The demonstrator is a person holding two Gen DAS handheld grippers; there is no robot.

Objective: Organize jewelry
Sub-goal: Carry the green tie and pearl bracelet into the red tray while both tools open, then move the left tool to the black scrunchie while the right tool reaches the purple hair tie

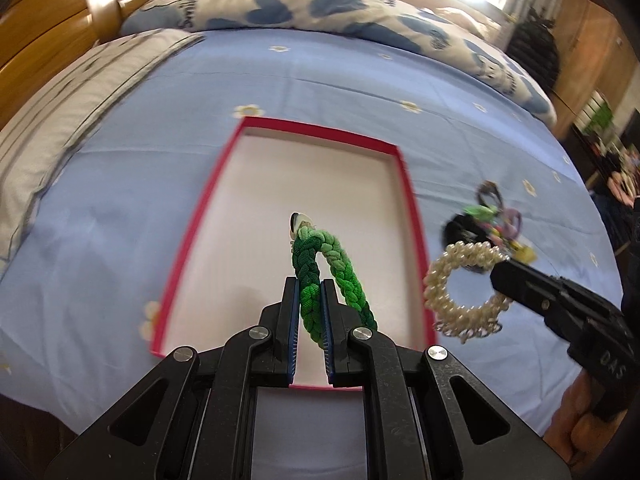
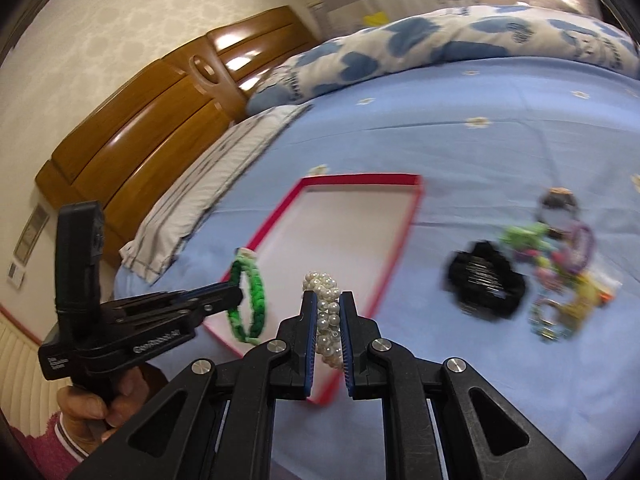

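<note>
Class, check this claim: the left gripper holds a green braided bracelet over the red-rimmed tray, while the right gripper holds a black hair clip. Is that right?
Not quite. The right gripper is shut on a pearl bracelet, not the black hair clip, which lies on the bedsheet; the right wrist view shows this. The rest stands: the left gripper holds the green braided bracelet over the red-rimmed tray.

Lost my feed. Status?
Left gripper shut on green bracelet. Right gripper shut on pearl bracelet. Red box bare, nothing blocking.
</note>
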